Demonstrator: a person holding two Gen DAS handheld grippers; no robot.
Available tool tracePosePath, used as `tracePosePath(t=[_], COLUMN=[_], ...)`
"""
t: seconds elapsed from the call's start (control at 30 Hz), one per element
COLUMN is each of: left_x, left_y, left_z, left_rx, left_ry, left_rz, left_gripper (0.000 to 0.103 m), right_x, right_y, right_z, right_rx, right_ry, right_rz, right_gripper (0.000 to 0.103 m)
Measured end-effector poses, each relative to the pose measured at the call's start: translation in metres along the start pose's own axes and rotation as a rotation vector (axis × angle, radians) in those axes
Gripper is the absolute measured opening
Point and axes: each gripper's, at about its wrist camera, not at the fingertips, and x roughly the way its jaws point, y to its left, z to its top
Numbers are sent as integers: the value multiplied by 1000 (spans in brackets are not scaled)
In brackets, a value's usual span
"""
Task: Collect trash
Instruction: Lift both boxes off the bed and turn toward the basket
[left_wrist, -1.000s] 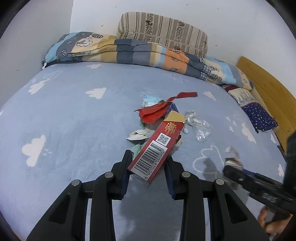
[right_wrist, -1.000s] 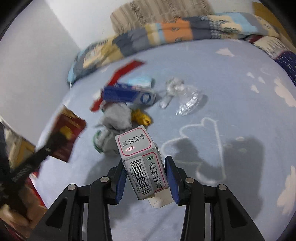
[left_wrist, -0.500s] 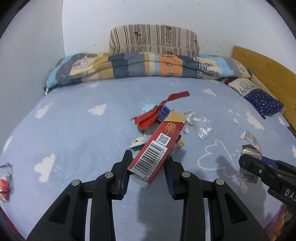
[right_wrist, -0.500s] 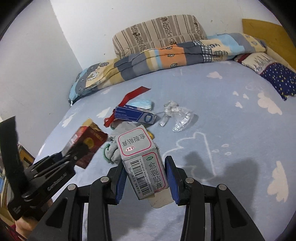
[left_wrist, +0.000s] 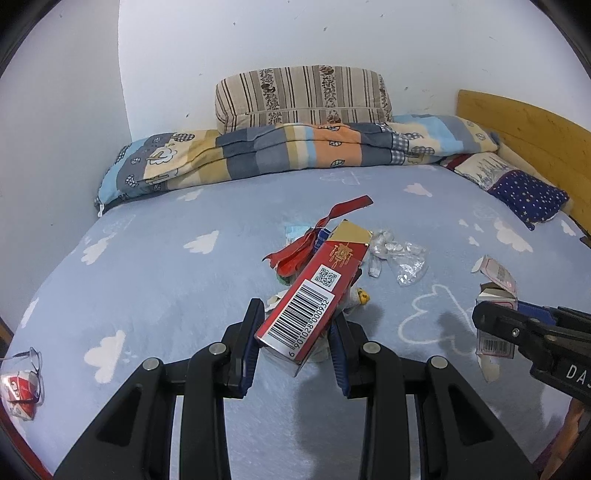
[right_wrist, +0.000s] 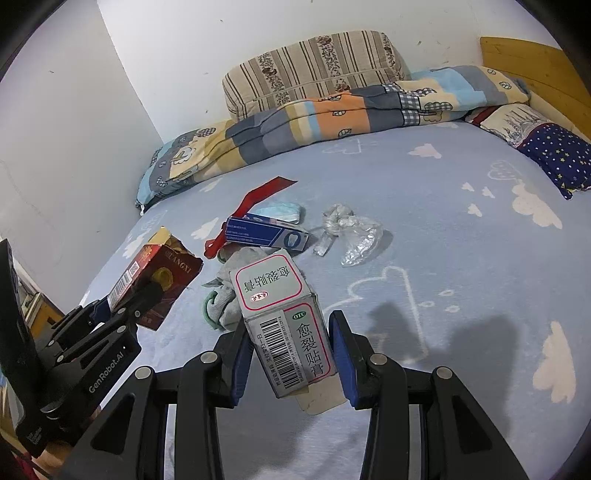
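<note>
A red carton (left_wrist: 314, 295) with a barcode and a gold end is clamped between the pads of the left gripper (left_wrist: 295, 332), tilted up off the bed (left_wrist: 147, 277). Beside it to the right, the right gripper (right_wrist: 291, 350) squeezes a grey medicine box (right_wrist: 284, 325) with a red-outlined label, also lifted clear of the sheet. Just beyond both, near the middle of the cloud-print sheet, lies the remaining litter: a blue box (right_wrist: 266, 232), a red ribbon (right_wrist: 258, 199), crumpled clear plastic (right_wrist: 351, 232) and a grey rag (right_wrist: 229, 291). Farther back, a folded patchwork quilt (left_wrist: 295, 147) and a striped pillow (left_wrist: 303, 96) rest against the wall.
</note>
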Motion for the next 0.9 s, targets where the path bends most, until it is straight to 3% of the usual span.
tracePosePath(t=[0.9], left_x=[-7], left_y=[-11], left_z=[0], left_rx=[59], left_ry=[-39], left_rz=[4], left_gripper=[33], right_x=[-5], right_y=[-3], right_z=[4], right_rx=[19], right_ry=[-16], right_rz=[12], right_gripper=[43])
